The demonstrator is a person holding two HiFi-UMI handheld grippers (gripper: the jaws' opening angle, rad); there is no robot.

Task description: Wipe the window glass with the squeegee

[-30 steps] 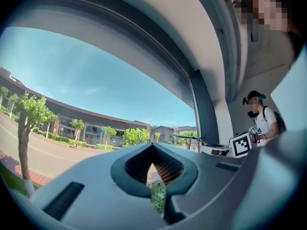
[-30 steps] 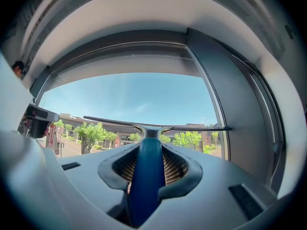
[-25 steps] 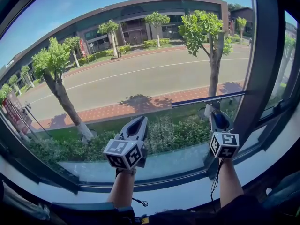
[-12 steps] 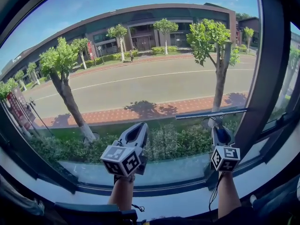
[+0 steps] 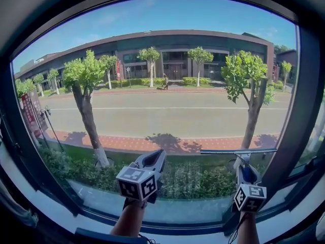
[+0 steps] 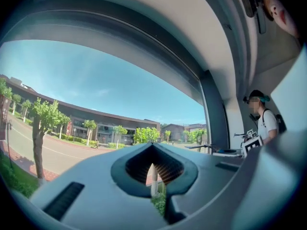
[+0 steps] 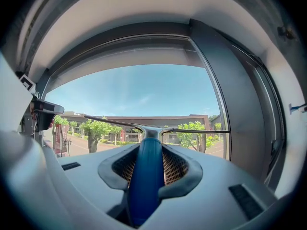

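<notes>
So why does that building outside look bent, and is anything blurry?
Head view: the wide lens bows the building and the window frame into arcs, and strong sun throws crisp tree shadows on the pavement. Left gripper view: the left gripper looms soft up close; corners go black. Right gripper view: the squeegee handle is slightly blurred, the sky behind bright.

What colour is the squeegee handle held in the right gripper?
Blue. The squeegee handle shows best in the right gripper view.

Dark window frame [image 5: 304, 111], pale sill [image 5: 45, 197]; outside sunlit road [image 5: 167, 116], trees [image 5: 87, 75], long building [image 5: 193, 47], clear blue sky [image 5: 152, 14].
</notes>
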